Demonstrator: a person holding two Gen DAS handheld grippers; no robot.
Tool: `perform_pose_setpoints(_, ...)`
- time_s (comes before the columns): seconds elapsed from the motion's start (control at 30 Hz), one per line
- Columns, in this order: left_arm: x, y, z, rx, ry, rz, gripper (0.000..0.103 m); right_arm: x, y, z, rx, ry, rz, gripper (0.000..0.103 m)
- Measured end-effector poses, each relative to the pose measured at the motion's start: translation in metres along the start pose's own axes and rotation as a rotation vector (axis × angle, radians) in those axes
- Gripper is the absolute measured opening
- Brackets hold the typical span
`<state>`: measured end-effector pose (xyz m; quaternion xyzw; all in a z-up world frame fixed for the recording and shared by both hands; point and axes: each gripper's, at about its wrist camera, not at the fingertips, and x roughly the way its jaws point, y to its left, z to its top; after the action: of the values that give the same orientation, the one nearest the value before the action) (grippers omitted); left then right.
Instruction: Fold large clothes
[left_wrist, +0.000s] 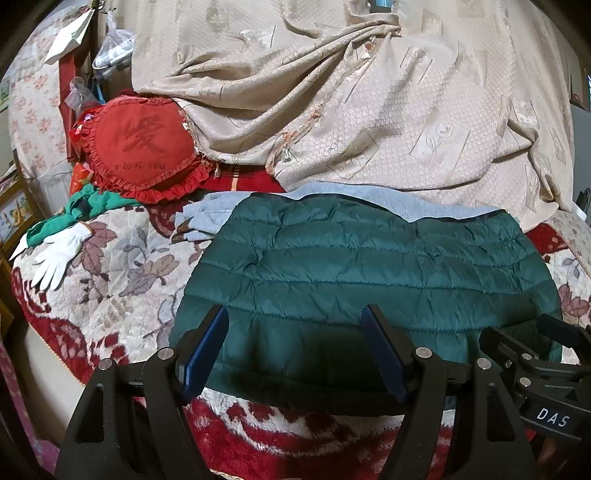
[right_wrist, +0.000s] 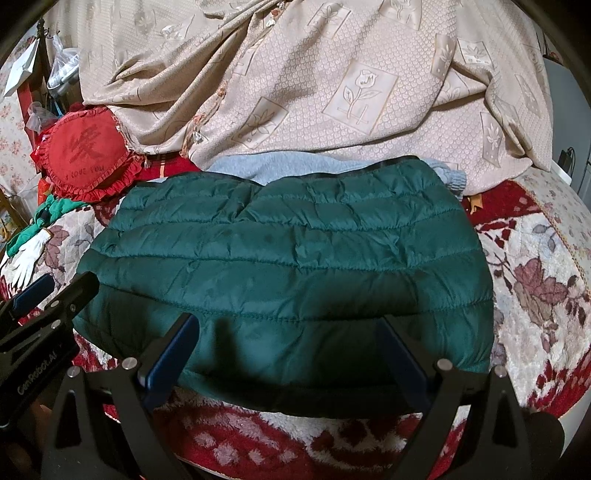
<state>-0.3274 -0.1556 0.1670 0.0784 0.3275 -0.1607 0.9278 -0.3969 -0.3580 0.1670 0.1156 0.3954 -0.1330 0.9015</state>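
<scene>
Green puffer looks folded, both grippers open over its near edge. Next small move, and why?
Probably lower both grippers onto the near hem of the green quilted jacket and close. Left gripper and right gripper stand open above that edge, holding nothing, while the jacket lies flat on the floral blanket; one more fold looks possible.

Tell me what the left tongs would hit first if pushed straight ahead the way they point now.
Most likely the green quilted jacket: the left tongs stand open right over its near edge, aimed down at its padded surface. How far above the fabric they hang is hard to judge, but nothing else lies between.
</scene>
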Motion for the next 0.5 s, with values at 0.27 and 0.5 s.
perform_pose_setpoints(0.27,0.0011,-0.0002,-0.0031,-0.002,0.004,-0.002,0.057,0.0016,-0.0007,-0.0001,-0.002,0.001,-0.002,0.098)
perform_pose_setpoints(0.5,0.0011,-0.0009,-0.0029,-0.004,0.003,-0.006,0.057,0.0016,0.0008,0.0003,-0.002,-0.003,-0.007,0.098)
